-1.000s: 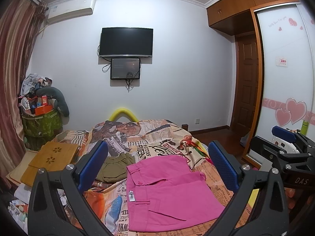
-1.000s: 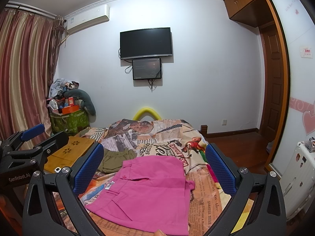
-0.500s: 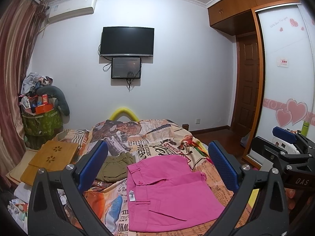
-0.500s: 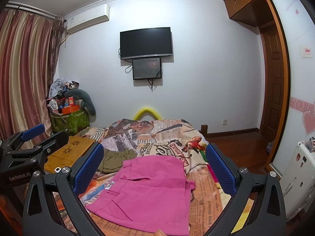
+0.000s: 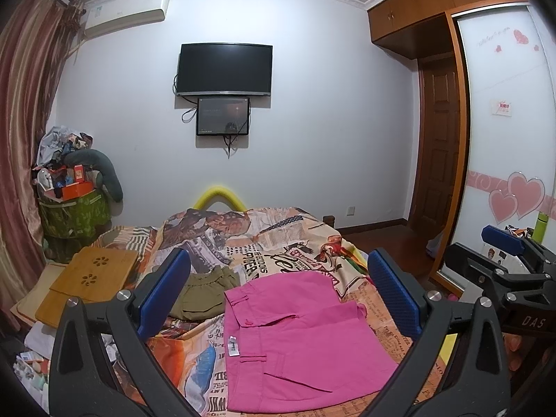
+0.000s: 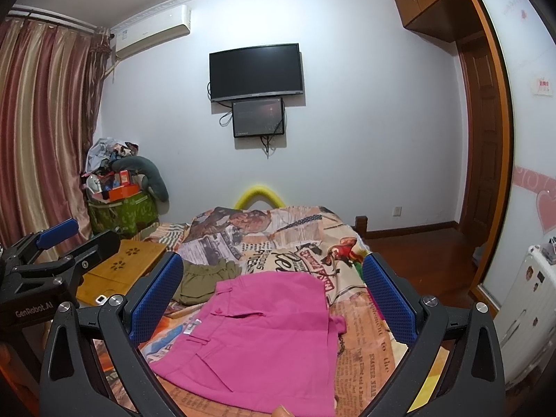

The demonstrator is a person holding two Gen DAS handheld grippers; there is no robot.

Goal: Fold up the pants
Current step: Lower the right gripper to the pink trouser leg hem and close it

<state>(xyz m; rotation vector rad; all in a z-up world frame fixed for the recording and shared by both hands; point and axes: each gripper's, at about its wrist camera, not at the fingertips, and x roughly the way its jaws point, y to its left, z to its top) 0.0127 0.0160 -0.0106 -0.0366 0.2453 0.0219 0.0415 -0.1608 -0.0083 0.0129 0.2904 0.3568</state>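
Pink pants [image 5: 295,340] lie folded flat on the bed's printed cover [image 5: 278,239], waistband toward the left; they also show in the right wrist view [image 6: 257,340]. My left gripper [image 5: 278,292] is open and empty, held above the pants' near end. My right gripper [image 6: 274,295] is open and empty, also above the pants. Each gripper shows at the edge of the other's view: the right one [image 5: 504,253] and the left one [image 6: 55,243].
An olive garment [image 5: 205,295] lies folded just left of the pink pants. A wooden lap tray [image 5: 87,285] sits at the bed's left side. A green bag with clutter [image 5: 73,208] stands by the curtain. A wardrobe [image 5: 504,139] and door are on the right.
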